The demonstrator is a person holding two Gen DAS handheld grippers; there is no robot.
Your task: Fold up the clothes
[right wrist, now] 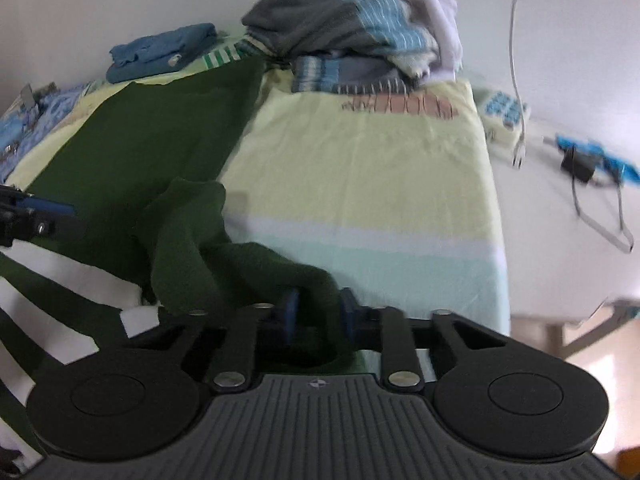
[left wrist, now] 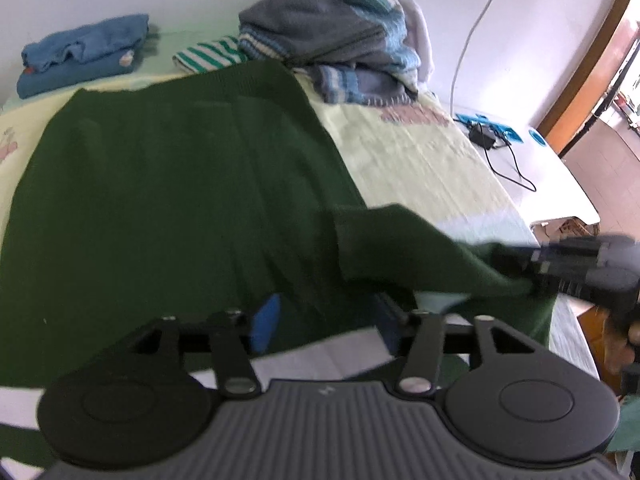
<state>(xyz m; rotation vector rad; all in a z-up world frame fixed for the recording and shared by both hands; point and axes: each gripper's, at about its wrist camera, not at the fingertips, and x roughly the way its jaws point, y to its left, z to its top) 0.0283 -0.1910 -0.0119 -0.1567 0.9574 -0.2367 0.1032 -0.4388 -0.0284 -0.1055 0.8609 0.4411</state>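
A dark green sweater (left wrist: 160, 180) lies spread flat on the pale yellow bed sheet (left wrist: 420, 160). One sleeve (left wrist: 400, 248) is pulled out to the right. My right gripper (right wrist: 319, 314) is shut on that sleeve (right wrist: 192, 240), with bunched green fabric pinched between its blue pads (right wrist: 290, 316). In the left wrist view the right gripper (left wrist: 536, 272) shows at the right edge, on the sleeve's end. My left gripper (left wrist: 328, 320) stands with its jaws apart over the sweater's near edge, fabric lying below and between them. It shows at the far left (right wrist: 40, 212) in the right wrist view.
A loose pile of grey and blue striped clothes (left wrist: 332, 28) sits at the far end by the wall. A folded blue garment (left wrist: 84, 52) lies far left, a green-and-white striped piece (left wrist: 208, 54) beside it. A charger with its cable (left wrist: 486, 136) lies on the white table (right wrist: 560, 240) to the right.
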